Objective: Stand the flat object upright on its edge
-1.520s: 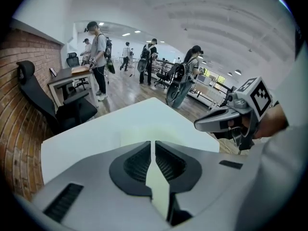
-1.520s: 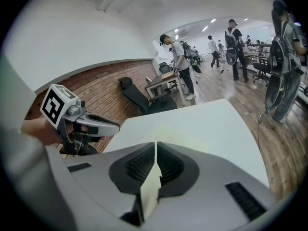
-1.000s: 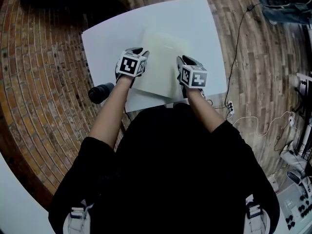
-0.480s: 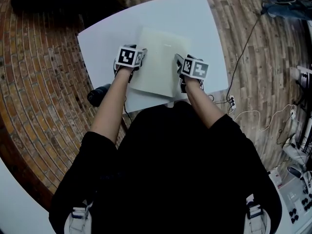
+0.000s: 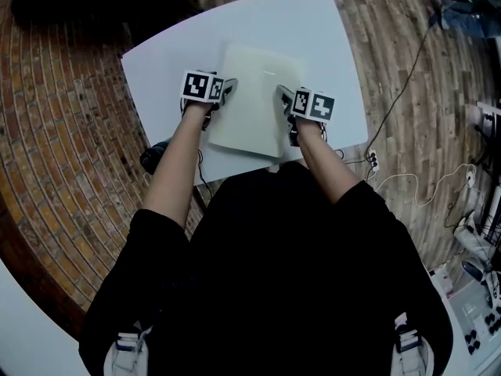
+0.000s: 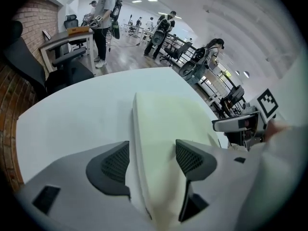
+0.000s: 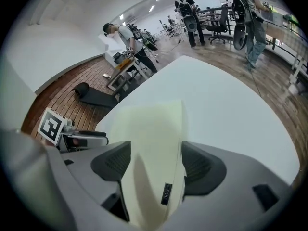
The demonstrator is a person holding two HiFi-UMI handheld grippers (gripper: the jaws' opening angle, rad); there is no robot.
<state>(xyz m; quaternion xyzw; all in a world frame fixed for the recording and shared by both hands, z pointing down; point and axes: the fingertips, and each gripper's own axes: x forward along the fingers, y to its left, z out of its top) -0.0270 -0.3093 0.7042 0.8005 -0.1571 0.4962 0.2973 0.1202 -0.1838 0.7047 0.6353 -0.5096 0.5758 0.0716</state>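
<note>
A pale cream flat pad (image 5: 254,100) lies flat on the white table (image 5: 313,30). My left gripper (image 5: 225,91) is at the pad's left edge and my right gripper (image 5: 283,102) at its right edge. In the left gripper view the pad (image 6: 163,114) runs between the jaws of the left gripper (image 6: 151,160), which are opening with the pads off it. In the right gripper view the right gripper (image 7: 155,160) is likewise opening around the pad's (image 7: 149,124) edge, which carries a small dark label.
A black rounded object (image 5: 156,153) sticks out below the table's near left edge. Cables and a power strip (image 5: 372,171) lie on the brick floor to the right. People and office chairs stand far off in both gripper views.
Both grippers have shifted a little farther along the pad's sides. The pad still lies flat in the same place.
</note>
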